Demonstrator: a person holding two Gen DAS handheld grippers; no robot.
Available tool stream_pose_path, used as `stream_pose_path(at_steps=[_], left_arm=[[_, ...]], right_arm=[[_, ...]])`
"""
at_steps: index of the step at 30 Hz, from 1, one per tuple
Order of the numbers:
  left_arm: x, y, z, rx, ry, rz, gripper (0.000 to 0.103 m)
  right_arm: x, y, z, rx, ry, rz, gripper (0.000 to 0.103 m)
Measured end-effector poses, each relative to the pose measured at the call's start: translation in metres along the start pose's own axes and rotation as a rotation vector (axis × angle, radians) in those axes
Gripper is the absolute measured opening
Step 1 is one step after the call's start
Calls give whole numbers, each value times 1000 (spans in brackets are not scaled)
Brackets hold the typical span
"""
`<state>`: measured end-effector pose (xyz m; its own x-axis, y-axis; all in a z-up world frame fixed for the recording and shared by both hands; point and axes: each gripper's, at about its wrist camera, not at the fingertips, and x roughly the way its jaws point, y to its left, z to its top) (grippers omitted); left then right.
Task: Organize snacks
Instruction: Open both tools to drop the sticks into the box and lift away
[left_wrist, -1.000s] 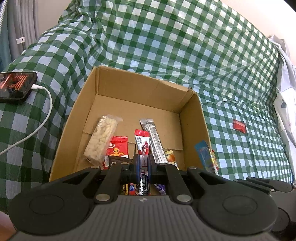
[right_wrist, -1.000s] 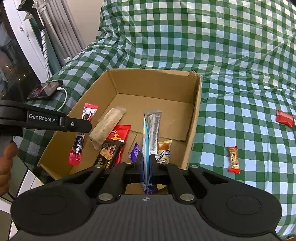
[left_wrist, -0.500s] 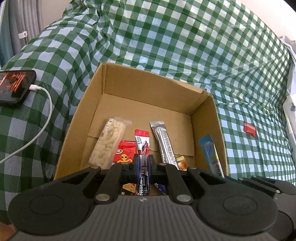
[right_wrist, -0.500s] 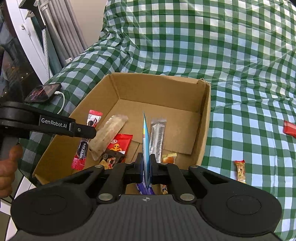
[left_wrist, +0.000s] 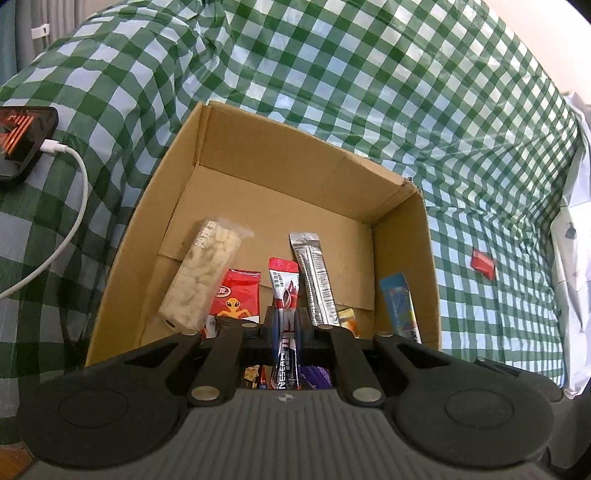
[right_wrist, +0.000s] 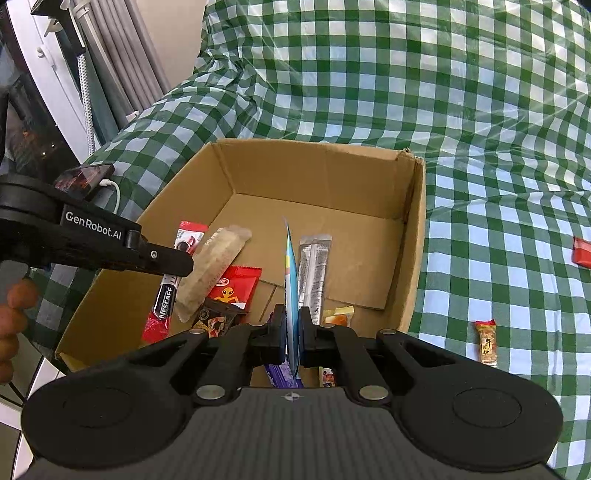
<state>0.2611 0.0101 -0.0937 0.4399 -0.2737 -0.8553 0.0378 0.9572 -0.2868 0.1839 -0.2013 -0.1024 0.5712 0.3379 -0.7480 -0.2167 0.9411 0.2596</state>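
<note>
An open cardboard box (left_wrist: 402, 206) (right_wrist: 413, 236) lies on the green checked cloth. It holds several snacks: a pale puffed bar (left_wrist: 201, 275), a red alien pack (left_wrist: 236, 297), a silver stick (left_wrist: 314, 273). My left gripper (left_wrist: 285, 325) is shut on a red Nescafe stick (left_wrist: 283, 284), held above the box's near part; it also shows in the right wrist view (right_wrist: 168, 288). My right gripper (right_wrist: 291, 332) is shut on a blue sachet (right_wrist: 291, 280), held edge-on above the box; the sachet also shows in the left wrist view (left_wrist: 399, 302).
A red packet (left_wrist: 484, 260) (right_wrist: 581, 251) and a small yellow-red bar (right_wrist: 487, 343) lie on the cloth right of the box. A phone (left_wrist: 22, 136) with a white cable (left_wrist: 79, 184) lies left of the box. Grey curtains (right_wrist: 107, 55) stand at far left.
Both grippers have moved forward over the box with their sticks still held. The box now fills more of each view.
</note>
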Motion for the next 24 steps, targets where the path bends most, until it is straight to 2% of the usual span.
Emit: stream_pose_path(at_steps=[4, 6, 8, 10, 11, 12, 14, 16, 21, 24], left_arm=[[5, -4, -1, 32, 3, 23, 11], [8, -8, -2, 70, 7, 62, 22], [4, -9, -3, 106, -11, 103, 77], [-11, -6, -4, 129, -81, 147, 100], [-21, -5, -7, 146, -119, 163, 103], [-29, -5, -10, 165, -142, 173, 103], [-43, -6, -20, 192, -150, 190, 103], [-53, -5, -35, 176, -125, 200, 103], [-72, -14, -82, 122, -36, 157, 103], [-82, -27, -108, 142, -6, 156, 103]], right_arm=[[4, -1, 1, 0, 4, 0, 6], [6, -2, 3, 0, 8, 1, 8], [8, -2, 5, 9, 12, -3, 10], [4, -3, 7, 26, 8, -7, 37], [1, -3, 7, 32, 0, -9, 66], [-6, -3, 6, 40, -13, -15, 82], [-20, -1, 0, 43, -28, -12, 86], [-34, 1, -10, 57, -11, -2, 90], [-72, 14, -47, 97, 36, 9, 94], [-93, 25, -63, 60, 31, 0, 96]])
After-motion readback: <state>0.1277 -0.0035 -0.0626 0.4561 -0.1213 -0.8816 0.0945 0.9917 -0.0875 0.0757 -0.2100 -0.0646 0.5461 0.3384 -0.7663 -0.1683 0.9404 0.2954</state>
